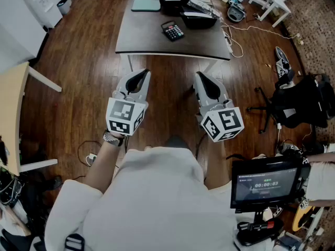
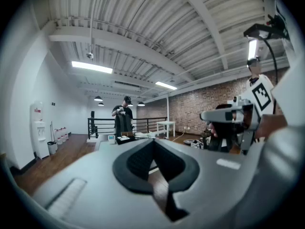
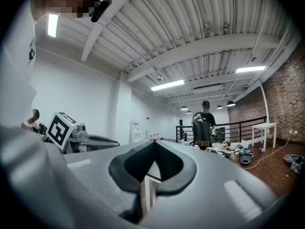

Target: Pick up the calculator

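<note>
Both hand-held grippers are being held side by side in front of the person's chest, the left hand-held gripper (image 1: 137, 82) and the right hand-held gripper (image 1: 208, 86) each being carried roughly level, jaws pressed together on nothing. The calculator (image 1: 172, 31) is lying flat on the near half of the dark tabletop (image 1: 149, 41), well apart from both grippers, with bare wooden floor (image 1: 89, 61) lying between. A teal folder (image 1: 146, 2) and black trays (image 1: 196, 17) are sitting further back on the same tabletop.

The task is judged to be only just getting under way, with the approach being the step in hand. For that step to be done well, the tabletop is needing to be walked up to first. One gripper's jaws are then needing to be opened wide before arrival and tipped downward over the calculator. The flat body is best being taken across its narrower sides rather than pressed on its keys. Care is being called for on the smooth tabletop, where a closed or misaligned jaw could be pushing the calculator away instead of gripping it.
</note>
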Demonstrator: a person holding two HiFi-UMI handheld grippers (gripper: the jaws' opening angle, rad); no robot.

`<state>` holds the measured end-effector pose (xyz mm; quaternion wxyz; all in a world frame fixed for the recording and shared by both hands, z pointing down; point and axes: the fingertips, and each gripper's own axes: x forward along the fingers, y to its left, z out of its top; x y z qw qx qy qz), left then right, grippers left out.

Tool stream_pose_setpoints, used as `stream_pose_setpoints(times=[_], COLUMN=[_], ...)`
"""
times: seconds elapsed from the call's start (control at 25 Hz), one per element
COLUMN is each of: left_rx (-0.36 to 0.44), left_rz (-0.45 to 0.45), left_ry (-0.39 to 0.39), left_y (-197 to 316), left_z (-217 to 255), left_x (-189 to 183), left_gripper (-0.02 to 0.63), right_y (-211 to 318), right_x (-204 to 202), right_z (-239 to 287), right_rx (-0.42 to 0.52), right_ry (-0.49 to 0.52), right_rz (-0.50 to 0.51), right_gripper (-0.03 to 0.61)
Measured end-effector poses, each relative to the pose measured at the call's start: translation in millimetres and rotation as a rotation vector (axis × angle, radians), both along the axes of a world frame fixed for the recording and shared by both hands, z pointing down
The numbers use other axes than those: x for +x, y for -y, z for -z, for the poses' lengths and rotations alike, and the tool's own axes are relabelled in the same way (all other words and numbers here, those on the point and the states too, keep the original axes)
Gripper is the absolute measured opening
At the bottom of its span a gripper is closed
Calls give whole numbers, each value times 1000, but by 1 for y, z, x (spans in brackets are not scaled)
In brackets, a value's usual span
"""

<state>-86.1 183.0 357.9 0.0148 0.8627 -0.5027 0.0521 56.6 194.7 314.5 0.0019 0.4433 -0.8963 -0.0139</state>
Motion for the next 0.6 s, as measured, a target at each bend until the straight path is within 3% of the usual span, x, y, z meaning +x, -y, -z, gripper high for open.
stream_pose_setpoints(times=[0.16,0.32,0.6], left_rx=[-23,-2,-1], left_rz=[-24,-33,-3], left_ry=[-23,-30,-18], left_y=[6,30,121], left_z=[-15,0,-9], left_x=[-4,-4,5], left_gripper=[-12,-9,-2], right_y=[10,35,134], right_x=[-5,-3,5], right_z=[2,-1,-13], right_rx=[8,10,-6], right_ry=[-3,10,36], right_rz=[-8,-14,13], right_gripper=[-2,-2,-2])
